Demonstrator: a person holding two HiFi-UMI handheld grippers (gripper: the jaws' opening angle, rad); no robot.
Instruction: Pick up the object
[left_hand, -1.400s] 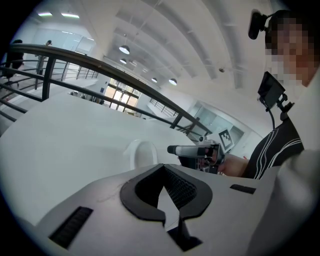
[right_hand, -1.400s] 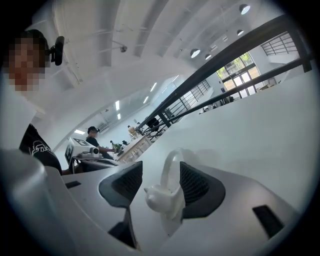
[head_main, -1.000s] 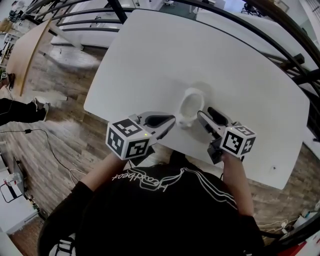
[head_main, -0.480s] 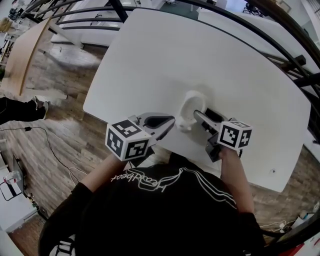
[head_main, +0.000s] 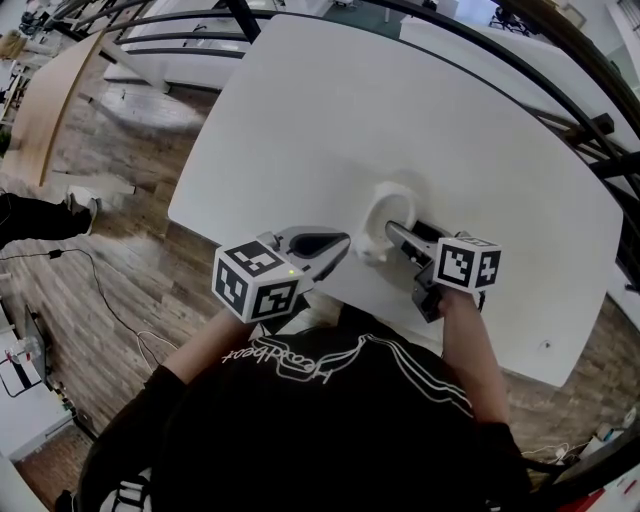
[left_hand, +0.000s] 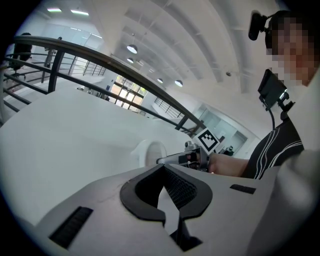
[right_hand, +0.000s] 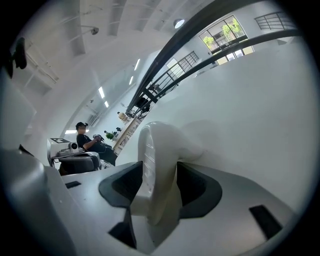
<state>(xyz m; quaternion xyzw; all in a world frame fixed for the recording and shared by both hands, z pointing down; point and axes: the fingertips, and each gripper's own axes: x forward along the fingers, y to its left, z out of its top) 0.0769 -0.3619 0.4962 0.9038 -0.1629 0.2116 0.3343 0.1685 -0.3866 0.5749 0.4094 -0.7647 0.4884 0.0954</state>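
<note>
Head view: white script runs across your black shirt (head_main: 330, 420), upside down and too unclear to read. The marker cubes (head_main: 257, 280) carry only black-and-white squares. Your right gripper (head_main: 392, 228) pinches the rim of the white rounded hollow object (head_main: 372, 215), which sits near the close edge of the white table (head_main: 300, 120); its exact form is hard to make out. Your left gripper (head_main: 345, 242), tips pressed together on nothing, lies just left of the object.

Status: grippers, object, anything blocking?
Left gripper shut, empty. Right gripper shut on the white cup, jaws astride its wall. White cup sits on the table, not yet lifted. Nothing in the way.
</note>
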